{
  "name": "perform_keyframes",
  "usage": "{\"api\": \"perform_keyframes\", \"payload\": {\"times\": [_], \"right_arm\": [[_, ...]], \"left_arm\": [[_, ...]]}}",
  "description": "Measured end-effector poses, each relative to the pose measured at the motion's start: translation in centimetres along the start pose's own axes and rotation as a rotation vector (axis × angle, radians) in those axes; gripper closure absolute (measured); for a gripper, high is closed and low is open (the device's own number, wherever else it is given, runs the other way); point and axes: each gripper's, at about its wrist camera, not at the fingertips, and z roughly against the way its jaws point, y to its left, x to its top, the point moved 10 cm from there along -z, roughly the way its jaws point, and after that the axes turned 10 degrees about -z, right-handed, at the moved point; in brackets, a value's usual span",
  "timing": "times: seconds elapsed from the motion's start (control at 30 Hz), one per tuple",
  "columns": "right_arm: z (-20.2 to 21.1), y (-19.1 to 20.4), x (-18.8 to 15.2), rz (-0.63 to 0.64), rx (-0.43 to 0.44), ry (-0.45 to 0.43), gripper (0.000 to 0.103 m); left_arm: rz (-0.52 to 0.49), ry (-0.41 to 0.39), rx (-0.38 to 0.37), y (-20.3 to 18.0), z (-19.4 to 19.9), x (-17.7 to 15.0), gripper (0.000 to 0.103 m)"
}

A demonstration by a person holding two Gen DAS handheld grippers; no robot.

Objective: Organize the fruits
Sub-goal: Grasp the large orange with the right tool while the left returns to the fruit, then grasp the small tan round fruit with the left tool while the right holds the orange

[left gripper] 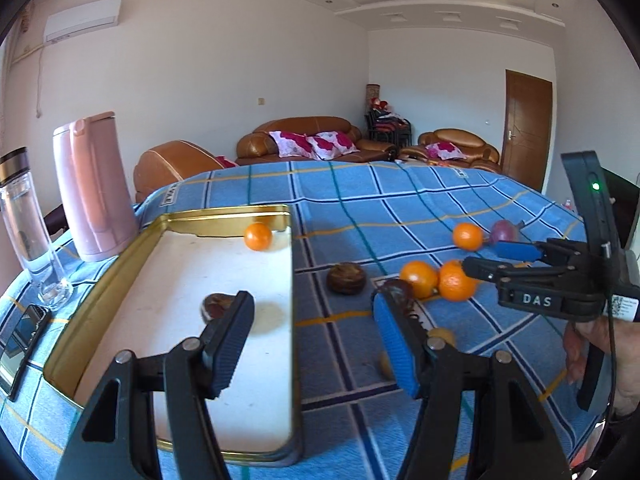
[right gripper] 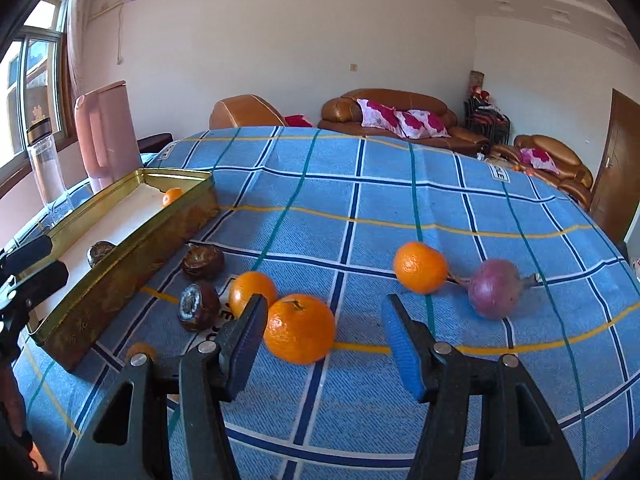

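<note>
A gold tin tray point(left gripper: 224, 216) with a white floor lies on the blue checked cloth and holds one orange point(left gripper: 258, 236) and a dark brown fruit point(left gripper: 214, 306). My left gripper point(left gripper: 316, 332) hangs open over the tray's right rim with nothing between its fingers. On the cloth lie three oranges point(right gripper: 299, 328) point(right gripper: 253, 294) point(right gripper: 420, 267), a purple fruit point(right gripper: 495, 288) and two brown fruits point(right gripper: 203, 262) point(right gripper: 199, 306). My right gripper point(right gripper: 325, 340) is open, low over the cloth. The nearest orange sits between its fingers, close to the left one, with a wide gap to the right one.
A pink kettle point(left gripper: 94, 188), a glass bottle point(left gripper: 24, 224) and a phone point(left gripper: 24, 336) stand left of the tray. A small yellow fruit point(right gripper: 141, 350) lies by the tray's near corner. Brown sofas stand beyond the table. A hand point(left gripper: 592, 344) holds the right gripper.
</note>
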Motion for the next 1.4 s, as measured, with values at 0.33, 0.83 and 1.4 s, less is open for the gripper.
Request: {"api": "perform_keyframes", "payload": {"times": [0.33, 0.83, 1.4], "right_arm": [[-3.3, 1.1, -2.6, 0.017, 0.107, 0.207, 0.051], [2.6, 1.0, -1.9, 0.032, 0.091, -0.004, 0.054], [2.5, 1.4, -2.0, 0.050, 0.106, -0.003, 0.054]], "left_arm": [[-0.061, 0.099, -0.103, -4.4, -2.1, -1.3, 0.038], [-0.145, 0.165, -0.141, -6.1, -2.7, -2.7, 0.048], [-0.141, 0.258, -0.210, -7.0, -4.0, -4.2, 0.076]]}}
